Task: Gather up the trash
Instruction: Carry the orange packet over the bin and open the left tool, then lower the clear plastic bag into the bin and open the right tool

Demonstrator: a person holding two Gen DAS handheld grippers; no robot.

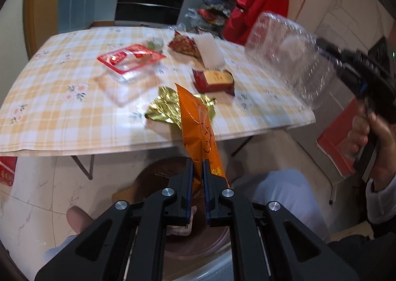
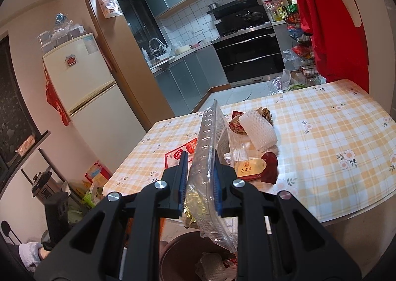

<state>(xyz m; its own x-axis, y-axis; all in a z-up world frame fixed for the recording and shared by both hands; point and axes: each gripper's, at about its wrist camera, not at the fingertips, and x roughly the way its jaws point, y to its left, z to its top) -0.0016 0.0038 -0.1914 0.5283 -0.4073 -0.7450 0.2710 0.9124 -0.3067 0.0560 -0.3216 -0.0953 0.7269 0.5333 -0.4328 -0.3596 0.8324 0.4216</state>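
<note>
L gripper (image 1: 197, 169) clamped on orange wrapper (image 1: 195, 130), long axis running up/away from jaws, bin (image 1: 198, 243) directly below. R gripper (image 2: 199, 179) clamped on clear plastic tray (image 2: 210, 157), edge-on, bin (image 2: 178, 256) just under its lower end. Both nr drop pt.

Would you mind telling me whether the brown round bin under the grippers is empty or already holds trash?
Not empty: the right wrist view shows crumpled wrappers inside the brown round bin. How full, cannot tell.

Wrappers are crowding the table's (image 1: 49, 112) near middle — its left checked cloth is lying bare; the brown bin (image 2: 178, 251) is sitting below the edge.
</note>
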